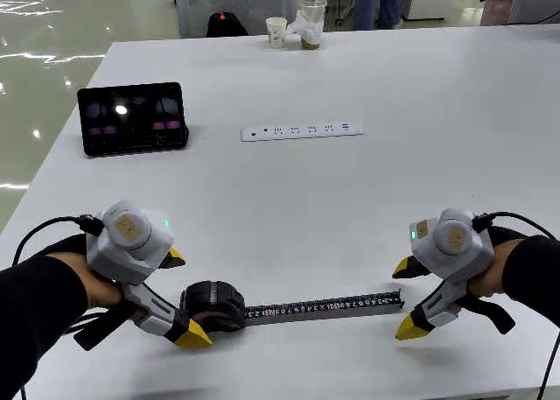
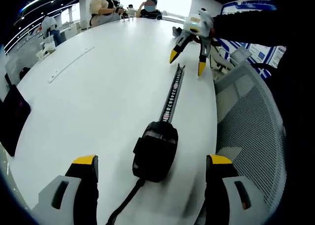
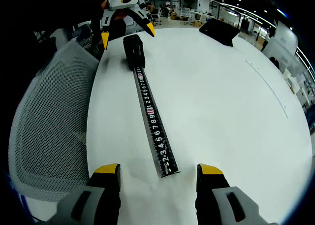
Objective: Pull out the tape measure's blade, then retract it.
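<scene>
A black tape measure case (image 1: 213,305) lies on the white table near the front edge. Its dark blade (image 1: 324,308) is pulled out to the right and rests flat on the table. My left gripper (image 1: 181,297) is open, its yellow-tipped jaws standing either side of the case (image 2: 155,150) without touching it. My right gripper (image 1: 406,298) is open too, with the blade's end hook (image 3: 167,171) lying between its jaws, free of them. The right gripper view has the blade (image 3: 150,119) running away to the case (image 3: 133,49) and the left gripper (image 3: 126,30) beyond it.
A dark tablet (image 1: 133,117) lies at the back left and a white power strip (image 1: 302,130) at the middle of the table (image 1: 420,137). Paper cups (image 1: 276,31) stand at the far edge. A grey mesh chair (image 3: 49,116) sits off the table's near side.
</scene>
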Demonstrator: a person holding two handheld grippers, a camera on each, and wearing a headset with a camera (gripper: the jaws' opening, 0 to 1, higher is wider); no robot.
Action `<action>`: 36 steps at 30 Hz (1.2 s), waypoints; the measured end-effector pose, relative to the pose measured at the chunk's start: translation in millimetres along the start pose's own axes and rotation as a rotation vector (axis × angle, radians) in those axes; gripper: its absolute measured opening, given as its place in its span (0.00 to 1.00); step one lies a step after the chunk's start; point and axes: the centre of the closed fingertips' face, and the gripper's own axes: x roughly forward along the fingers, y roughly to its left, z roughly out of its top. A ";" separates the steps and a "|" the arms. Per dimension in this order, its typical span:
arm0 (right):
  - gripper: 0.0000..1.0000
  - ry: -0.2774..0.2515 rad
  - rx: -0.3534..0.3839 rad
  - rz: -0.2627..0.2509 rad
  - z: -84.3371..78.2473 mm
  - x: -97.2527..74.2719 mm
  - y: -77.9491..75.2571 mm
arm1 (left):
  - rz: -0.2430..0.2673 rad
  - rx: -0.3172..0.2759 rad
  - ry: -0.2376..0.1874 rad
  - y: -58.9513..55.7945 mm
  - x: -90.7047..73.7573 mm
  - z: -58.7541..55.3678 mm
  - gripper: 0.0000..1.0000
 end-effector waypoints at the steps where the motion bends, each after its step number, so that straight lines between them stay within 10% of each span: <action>1: 0.63 -0.005 0.008 -0.001 -0.5 0.0 0.3 | -0.002 -0.008 -0.001 -0.8 -0.1 -0.2 0.89; 15: 0.99 -0.054 0.126 -0.044 -5.7 0.2 -0.6 | 0.061 -0.081 -0.034 8.1 -7.0 -3.0 0.99; 27: 0.99 -0.125 0.210 -0.127 -8.7 -14.9 -7.4 | 0.096 -0.142 -0.081 14.9 -13.8 -9.6 0.99; 36: 0.99 -0.229 0.273 -0.206 -5.0 -32.0 -9.0 | 0.166 -0.238 -0.204 20.1 -31.0 -15.9 0.99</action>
